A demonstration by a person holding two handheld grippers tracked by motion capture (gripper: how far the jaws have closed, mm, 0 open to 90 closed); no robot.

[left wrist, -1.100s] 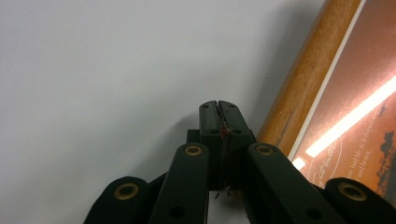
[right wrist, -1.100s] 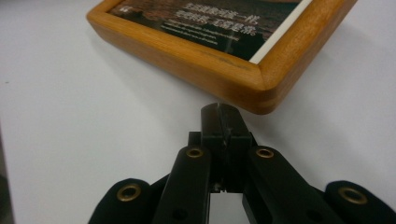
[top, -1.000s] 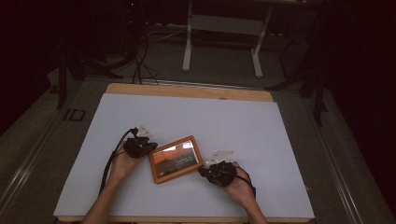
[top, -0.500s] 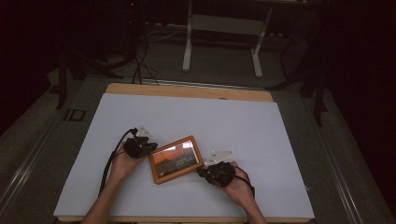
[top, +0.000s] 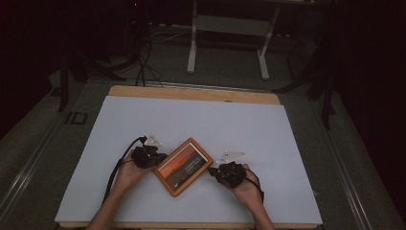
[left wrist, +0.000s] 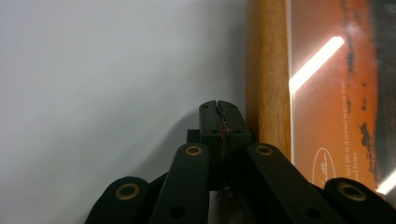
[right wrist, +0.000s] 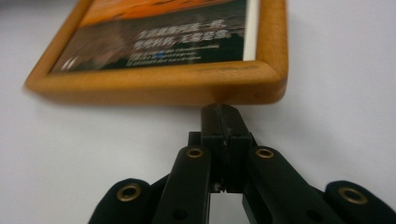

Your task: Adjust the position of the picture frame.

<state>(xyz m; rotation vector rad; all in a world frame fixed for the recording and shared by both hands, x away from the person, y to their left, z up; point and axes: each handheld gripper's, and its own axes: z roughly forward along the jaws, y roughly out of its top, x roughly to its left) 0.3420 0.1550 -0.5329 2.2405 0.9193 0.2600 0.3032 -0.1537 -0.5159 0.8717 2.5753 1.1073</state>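
Item one: counter point(top: 143, 120), white-topped with a wooden far edge, in a dark room.

Item two: wooden picture frame point(top: 183, 166), lying flat and face up on the near half of the counter, turned at an angle, its print showing an orange sunset and lines of small white lettering.

Item three: left hand-held gripper point(top: 154, 158), held at the frame's 9 o'clock side. In the left gripper view point(left wrist: 219, 108) its jaws are pressed together, empty, the tips just beside the frame's wooden edge.

Item four: right hand-held gripper point(top: 214, 170), at the frame's 3 o'clock side. In the right gripper view point(right wrist: 223, 112) its jaws are likewise closed, empty, tips meeting the frame's edge near a rounded corner.
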